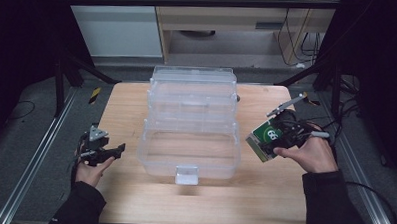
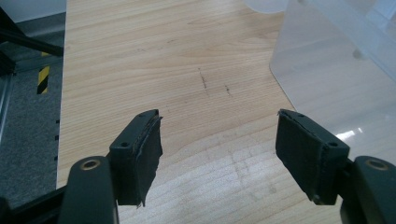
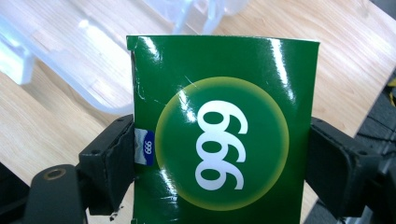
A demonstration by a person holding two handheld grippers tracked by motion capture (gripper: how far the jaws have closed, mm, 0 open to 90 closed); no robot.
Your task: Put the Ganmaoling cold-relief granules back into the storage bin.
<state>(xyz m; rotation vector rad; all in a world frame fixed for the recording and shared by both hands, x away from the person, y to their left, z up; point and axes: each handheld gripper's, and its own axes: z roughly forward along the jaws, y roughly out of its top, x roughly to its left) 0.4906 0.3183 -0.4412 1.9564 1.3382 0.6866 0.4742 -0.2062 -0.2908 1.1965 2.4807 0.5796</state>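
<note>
A clear plastic storage box (image 1: 190, 141) with its lid up stands in the middle of the wooden table (image 1: 263, 199). To its right my right gripper (image 1: 269, 140) is shut on a green carton (image 1: 263, 138) printed with white numerals, held above the table. In the right gripper view both black pads press the sides of the green carton (image 3: 223, 130), and the clear box (image 3: 93, 56) lies beyond it. At the table's left my left gripper (image 1: 116, 150) is open, low over the wood. In the left gripper view its pads (image 2: 144, 154) stand wide apart over bare wood, beside the box wall (image 2: 327, 74).
Metal rails (image 1: 35, 156) run along both sides of the table. Dark stand legs (image 1: 83, 68) and cables (image 1: 347, 92) lie on the floor beyond. A yellow-and-black striped marker (image 1: 94, 95) sits off the table's far left corner.
</note>
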